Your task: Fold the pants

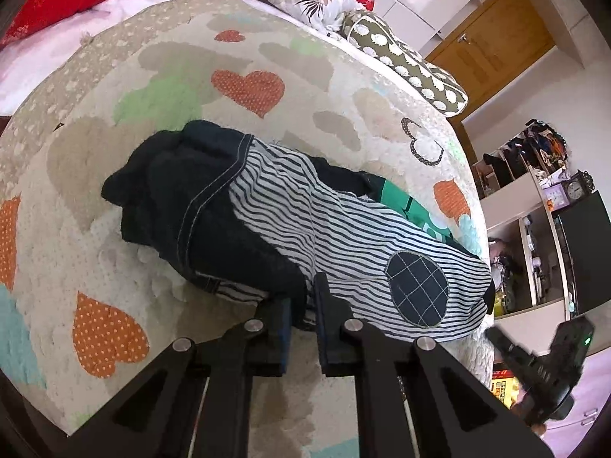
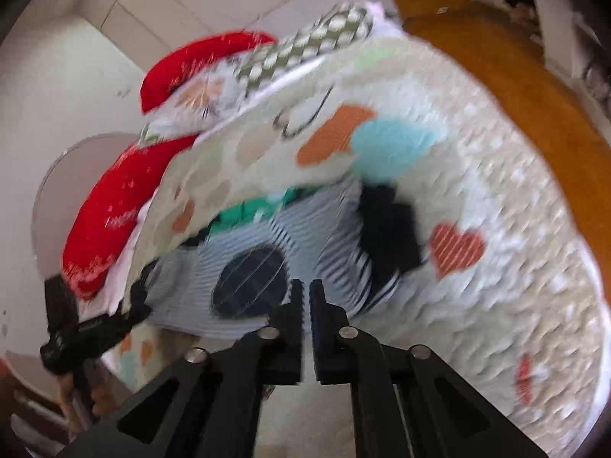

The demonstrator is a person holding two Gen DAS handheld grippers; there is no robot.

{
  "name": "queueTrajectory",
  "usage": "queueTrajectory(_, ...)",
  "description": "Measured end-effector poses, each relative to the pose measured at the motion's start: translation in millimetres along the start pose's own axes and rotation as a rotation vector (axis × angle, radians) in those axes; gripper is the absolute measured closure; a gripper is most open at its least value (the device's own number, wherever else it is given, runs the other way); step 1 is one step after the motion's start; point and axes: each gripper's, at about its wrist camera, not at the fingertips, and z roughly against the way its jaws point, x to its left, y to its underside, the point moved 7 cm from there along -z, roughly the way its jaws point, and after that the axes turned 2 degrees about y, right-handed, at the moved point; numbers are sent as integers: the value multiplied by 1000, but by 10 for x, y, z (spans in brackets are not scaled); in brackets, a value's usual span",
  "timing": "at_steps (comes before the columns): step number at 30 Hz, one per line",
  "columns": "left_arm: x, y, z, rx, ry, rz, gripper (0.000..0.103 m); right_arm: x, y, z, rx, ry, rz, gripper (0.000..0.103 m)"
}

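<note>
Striped black-and-white pants with dark denim panels and a round checked patch lie bunched at centre frame on the bed, over a heart-print quilt. Left gripper: jaws nearly closed, pinching the near hem of the pants at lower centre. Right gripper: view motion-blurred; jaws almost together, tips at the pants' near edge beside the patch; grip on fabric cannot be told. Bare quilt lies left of and below the pants. Green garment tucked under the pants' right side. Shelves at right frame hold clutter and a clock.
</note>
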Motion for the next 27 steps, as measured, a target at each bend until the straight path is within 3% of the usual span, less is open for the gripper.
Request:
queueTrajectory(1,1,-4,7,0,8,8,93,32,88,-66,37,-36,-14,76)
queueTrajectory(2,1,-6,17,-1,18,16,93,65,176,-123,63,-91,-39,59)
queueTrajectory(3,-1,-6,21,-1,25,22,93,109,250,-164,86,-143,-63,55)
queueTrajectory(6,8,-27,37,7,55,52,93,379,474,-353,171,-315,-105,55)
queueTrajectory(10,18,-87,56,7,102,98,94,672,538,-603,236,-428,-168,55)
queueTrajectory(17,-58,-113,148,-38,102,59,94,587,481,-884,233,-381,-284,55)
queueTrajectory(20,-59,-152,161,-52,99,50,94,410,382,-842,173,-312,-314,57)
queueTrajectory(22,-55,-183,154,-57,97,48,94,309,310,-834,147,-265,-323,76)
queueTrajectory(23,-49,-199,149,-61,96,50,94,250,276,-824,139,-235,-320,95)
queueTrajectory(27,-57,-286,125,-84,72,32,94,296,61,-699,84,-183,-223,98)
